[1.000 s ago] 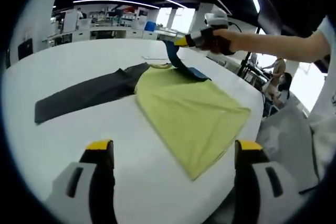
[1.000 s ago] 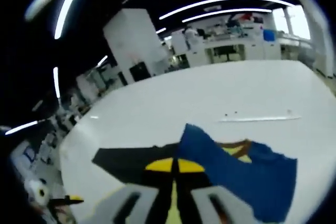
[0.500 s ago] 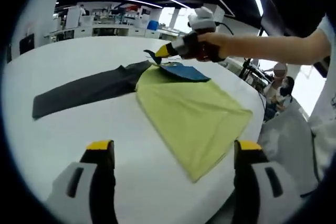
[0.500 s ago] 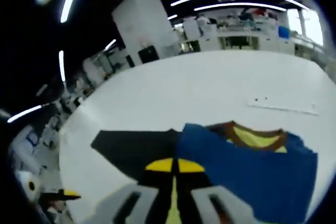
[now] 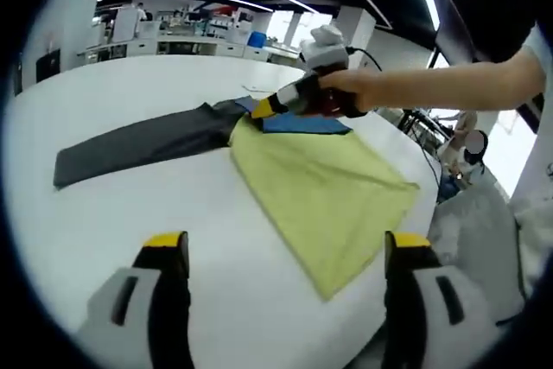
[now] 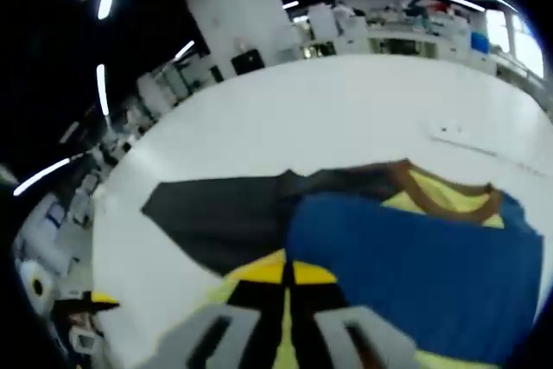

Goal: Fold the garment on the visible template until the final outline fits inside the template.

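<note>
My right claw pinches the blue sleeve over the yellow shirt; my left claw waits with its jaws wide apart.

Nearest me in the left gripper view, my left claw (image 5: 285,257) hangs over bare white desk (image 5: 104,213), spread wide and holding nothing. Just beyond it the garment (image 5: 324,192) lies flat near the desk's edge, a yellow body with a dark sleeve (image 5: 138,140) stretched out sideways. Farther off, my right claw (image 5: 263,108) is pressed tight on the blue sleeve (image 6: 423,274), laid onto the shirt beside the brown collar (image 6: 449,196). I judge the cloth light, limp and quick to wrinkle, so hems and corners are the places to grip. I cannot make out any template outline, and the garment's far edge is cut off in the right gripper view.
</note>
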A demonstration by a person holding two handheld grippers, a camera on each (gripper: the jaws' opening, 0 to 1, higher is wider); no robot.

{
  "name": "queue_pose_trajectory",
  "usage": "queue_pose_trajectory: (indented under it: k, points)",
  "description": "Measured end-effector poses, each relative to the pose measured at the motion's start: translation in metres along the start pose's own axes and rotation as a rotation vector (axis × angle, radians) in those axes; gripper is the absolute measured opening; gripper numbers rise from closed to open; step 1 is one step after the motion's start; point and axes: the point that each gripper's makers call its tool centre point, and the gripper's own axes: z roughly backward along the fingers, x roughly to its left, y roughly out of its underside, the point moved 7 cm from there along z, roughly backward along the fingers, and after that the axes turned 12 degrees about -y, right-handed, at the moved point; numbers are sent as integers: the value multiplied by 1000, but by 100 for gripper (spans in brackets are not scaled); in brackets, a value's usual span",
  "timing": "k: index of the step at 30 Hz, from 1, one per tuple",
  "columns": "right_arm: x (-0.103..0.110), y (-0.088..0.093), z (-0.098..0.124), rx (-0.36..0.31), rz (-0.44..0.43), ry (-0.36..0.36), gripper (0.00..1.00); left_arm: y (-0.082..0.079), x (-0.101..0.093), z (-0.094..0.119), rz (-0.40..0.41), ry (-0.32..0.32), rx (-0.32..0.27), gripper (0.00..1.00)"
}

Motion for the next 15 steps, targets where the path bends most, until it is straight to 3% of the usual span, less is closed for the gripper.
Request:
queue_pose_trajectory:
  k: [6,11,15]
  points:
    - [1,3,-2,5,-14,-2,0,0,1,1,0,-5,0,90]
    - [3,5,-3,14,24,-8,0,0,1,2,13,-14,-7,90]
    - [8,4,-5,25,118,-36,14,1,2,2,15,-15,-8,90]
